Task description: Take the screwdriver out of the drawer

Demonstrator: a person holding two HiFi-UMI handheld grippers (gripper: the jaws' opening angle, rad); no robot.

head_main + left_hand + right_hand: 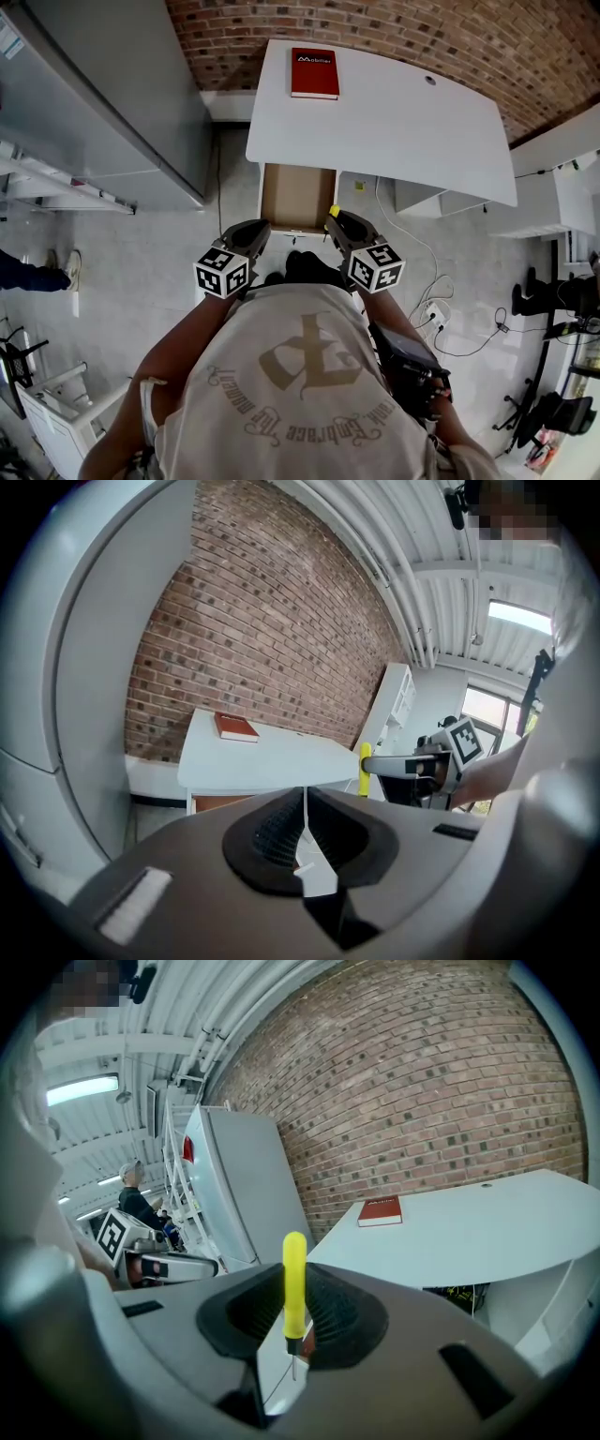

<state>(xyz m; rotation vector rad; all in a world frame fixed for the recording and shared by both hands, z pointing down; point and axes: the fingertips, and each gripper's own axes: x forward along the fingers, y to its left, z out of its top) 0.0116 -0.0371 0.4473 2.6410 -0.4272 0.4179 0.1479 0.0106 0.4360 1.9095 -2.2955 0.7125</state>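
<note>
The yellow-handled screwdriver (294, 1283) stands upright between my right gripper's (294, 1309) pads, thin metal tip pointing down; the gripper is shut on it. In the head view the screwdriver (334, 211) shows at the right gripper's (332, 221) tip, at the near right corner of the open drawer (297, 192), whose brown inside looks bare. My left gripper (305, 808) is shut with nothing between its pads. In the head view it hovers at the drawer's near left corner (260, 228). From the left gripper view the right gripper (380, 764) and the screwdriver (365, 769) appear beside the table.
The drawer hangs under a white table (394, 112) against a brick wall, with a red book (314, 73) on top. A tall grey cabinet (112, 94) stands to the left. Cables (441, 314) lie on the floor at the right.
</note>
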